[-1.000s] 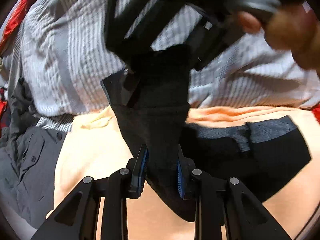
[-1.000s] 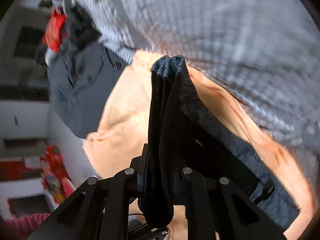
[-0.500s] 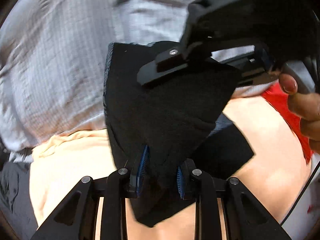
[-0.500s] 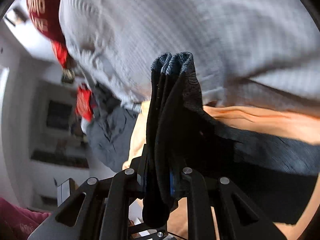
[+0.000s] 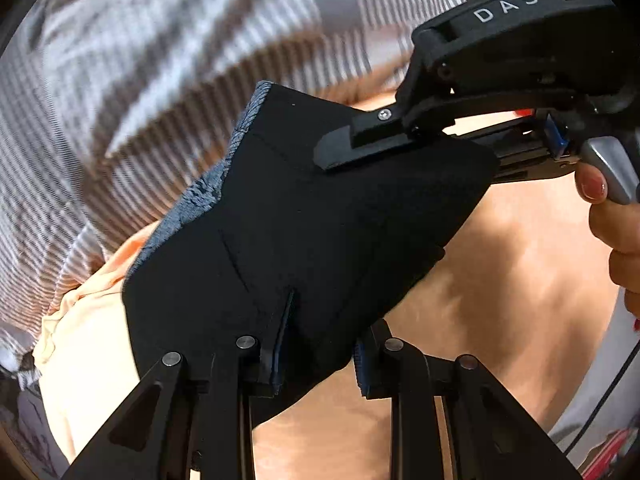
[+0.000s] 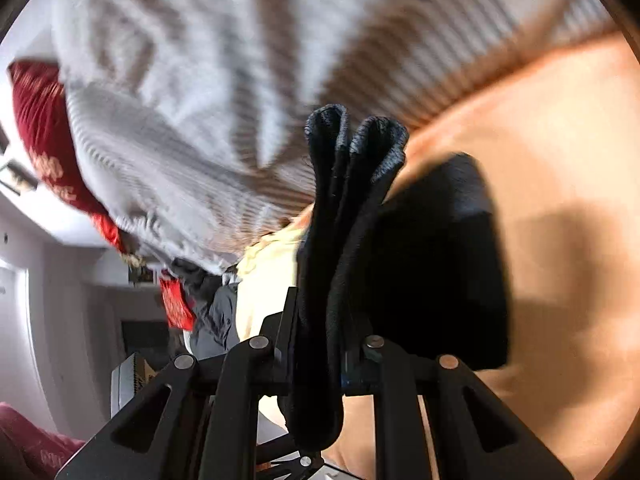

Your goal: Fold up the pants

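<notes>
The black pants (image 5: 320,224), with a grey-blue waistband (image 5: 208,184), hang folded between both grippers above an orange sheet (image 5: 500,288). My left gripper (image 5: 320,356) is shut on the lower edge of the cloth. In the left wrist view my right gripper (image 5: 404,140) clamps the far edge, with a hand (image 5: 612,216) on its trigger. In the right wrist view my right gripper (image 6: 320,344) is shut on bunched layers of the pants (image 6: 344,216), whose waistband folds stick up in front; the rest droops to the right (image 6: 440,264).
A grey-and-white striped duvet (image 5: 140,92) lies heaped beyond the orange sheet. Dark grey clothes (image 6: 216,316) and red cushions (image 6: 44,132) sit at the bed's far edge. A cable (image 5: 608,392) runs at the right.
Both grippers have swept sideways over the bed with the pants, rolling as they went. The cloth now spreads flatter between them, and the dark clothes have slid out of the left wrist view.
</notes>
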{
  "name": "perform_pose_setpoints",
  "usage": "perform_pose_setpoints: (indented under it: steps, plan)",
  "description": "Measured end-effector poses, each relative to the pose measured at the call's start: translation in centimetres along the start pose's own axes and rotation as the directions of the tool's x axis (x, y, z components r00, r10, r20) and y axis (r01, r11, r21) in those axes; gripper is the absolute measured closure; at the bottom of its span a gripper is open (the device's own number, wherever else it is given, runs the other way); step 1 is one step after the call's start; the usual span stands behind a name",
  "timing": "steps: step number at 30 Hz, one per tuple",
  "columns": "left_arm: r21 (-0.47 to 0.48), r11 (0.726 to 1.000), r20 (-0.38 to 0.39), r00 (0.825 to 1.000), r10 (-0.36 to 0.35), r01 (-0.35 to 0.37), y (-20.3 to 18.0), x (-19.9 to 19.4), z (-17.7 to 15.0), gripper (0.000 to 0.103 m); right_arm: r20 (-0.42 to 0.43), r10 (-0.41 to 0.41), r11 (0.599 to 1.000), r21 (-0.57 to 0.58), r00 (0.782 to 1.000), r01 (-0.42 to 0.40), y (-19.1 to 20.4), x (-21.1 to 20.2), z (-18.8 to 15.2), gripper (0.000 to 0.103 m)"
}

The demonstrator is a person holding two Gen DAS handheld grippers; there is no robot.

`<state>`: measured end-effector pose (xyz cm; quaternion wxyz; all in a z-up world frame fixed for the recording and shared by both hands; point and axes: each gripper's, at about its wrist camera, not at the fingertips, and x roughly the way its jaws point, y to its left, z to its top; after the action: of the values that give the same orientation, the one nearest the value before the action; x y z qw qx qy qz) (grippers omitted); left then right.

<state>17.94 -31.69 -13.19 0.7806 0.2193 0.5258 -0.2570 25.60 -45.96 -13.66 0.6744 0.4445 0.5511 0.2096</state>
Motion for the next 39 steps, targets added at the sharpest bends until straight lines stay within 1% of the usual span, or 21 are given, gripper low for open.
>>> perform_pose_setpoints:
  steps: [3,8,9,10,11,13,14,16,19,21,23,25,27,29,31,32,33,34,36,37,39]
  plan:
    - [0.032,0.999,-0.028,0.999,0.028,-0.027,-1.0,1.1,-0.4,0.076,0.0,0.006,0.999,0.036,1.0,-0.006,-2.8,0.2,-0.2,0.087]
    - [0.061,0.996,-0.051,0.997,0.066,-0.063,-2.0,1.5,-0.6,0.076,-0.015,-0.01,0.998,0.061,1.0,0.011,-5.2,0.6,-0.3,0.087]
    - [0.062,0.996,-0.054,0.996,0.068,-0.065,-1.9,1.3,-0.7,0.072,-0.018,-0.017,0.998,0.058,1.0,0.018,-5.1,0.7,-0.3,0.084]
    - [0.057,0.996,-0.059,0.996,0.065,-0.062,-1.8,1.2,-0.8,0.071,-0.024,-0.032,0.998,0.05,0.999,0.033,-4.9,0.6,-0.2,0.078]
    - [0.042,0.998,-0.066,0.997,0.049,-0.046,-1.4,1.0,-0.8,0.068,-0.03,-0.049,0.998,0.042,0.998,0.05,-4.7,0.6,-0.1,0.075]
    - [0.005,1.0,-0.078,0.997,0.007,-0.007,-0.8,0.2,-1.1,0.056,-0.043,-0.102,0.995,0.009,0.994,0.103,-4.1,0.5,0.1,0.069]
    - [-0.014,1.0,-0.077,0.997,-0.013,0.012,-0.3,-0.3,-1.2,0.053,-0.046,-0.124,0.992,-0.004,0.991,0.124,-4.2,0.0,0.0,0.069]
    - [-0.052,0.997,-0.066,0.996,-0.062,0.058,0.8,-1.4,-1.7,0.053,-0.041,-0.185,0.982,-0.032,0.982,0.184,-3.6,-0.7,0.1,0.069]
    - [-0.123,0.991,-0.032,0.998,-0.054,0.05,2.9,-3.0,-2.0,0.053,0.037,-0.311,0.942,-0.118,0.95,0.313,-1.6,-2.1,0.6,0.068]
    - [-0.217,0.975,-0.017,0.999,-0.04,0.035,5.4,-3.5,-2.1,0.053,0.087,-0.335,0.924,-0.166,0.938,0.345,0.2,-2.4,1.4,0.068]
    - [-0.329,0.944,-0.024,0.999,-0.03,0.021,8.3,-3.1,-2.3,0.053,0.104,-0.336,0.919,-0.18,0.936,0.35,1.1,-2.1,2.5,0.068]
    - [-0.456,0.89,-0.056,0.998,-0.017,-0.01,11.7,-1.8,-2.8,0.053,0.116,-0.355,0.906,-0.201,0.928,0.372,2.1,-0.9,4.0,0.068]
    - [-0.544,0.838,-0.071,0.997,0.01,-0.047,14.4,-0.9,-3.6,0.053,0.121,-0.39,0.888,-0.214,0.913,0.407,2.7,0.3,5.3,0.068]
    - [-0.578,0.812,-0.09,0.995,0.034,-0.08,16.1,0.0,-4.2,0.053,0.12,-0.406,0.88,-0.216,0.906,0.422,2.7,1.6,6.7,0.068]
    - [-0.599,0.795,-0.102,0.994,0.037,-0.092,16.9,0.6,-4.8,0.053,0.109,-0.414,0.875,-0.226,0.904,0.428,2.6,2.4,7.5,0.069]
    - [-0.609,0.788,-0.106,0.994,0.031,-0.089,17.2,0.9,-5.1,0.053,0.104,-0.42,0.87,-0.235,0.901,0.433,2.7,2.9,7.7,0.071]
    - [-0.614,0.784,-0.111,0.994,0.023,-0.086,17.2,1.2,-5.3,0.053,0.086,-0.417,0.87,-0.249,0.905,0.425,2.9,3.4,7.7,0.084]
    - [-0.618,0.782,-0.115,0.993,0.01,-0.079,17.2,1.5,-5.6,0.053,0.077,-0.431,0.86,-0.266,0.899,0.436,3.2,3.6,7.5,0.094]
    - [-0.612,0.789,-0.119,0.993,-0.017,-0.059,16.7,2.2,-5.9,0.053,0.082,-0.471,0.829,-0.3,0.878,0.472,3.6,3.7,6.9,0.096]
    - [-0.606,0.793,-0.122,0.992,-0.026,-0.054,17.2,3.3,-5.7,0.053,0.086,-0.485,0.819,-0.305,0.87,0.486,3.6,3.6,6.6,0.096]
    - [-0.579,0.813,-0.123,0.992,-0.018,-0.057,16.2,3.6,-5.9,0.053,0.085,-0.511,0.806,-0.298,0.855,0.512,3.0,3.1,6.0,0.096]
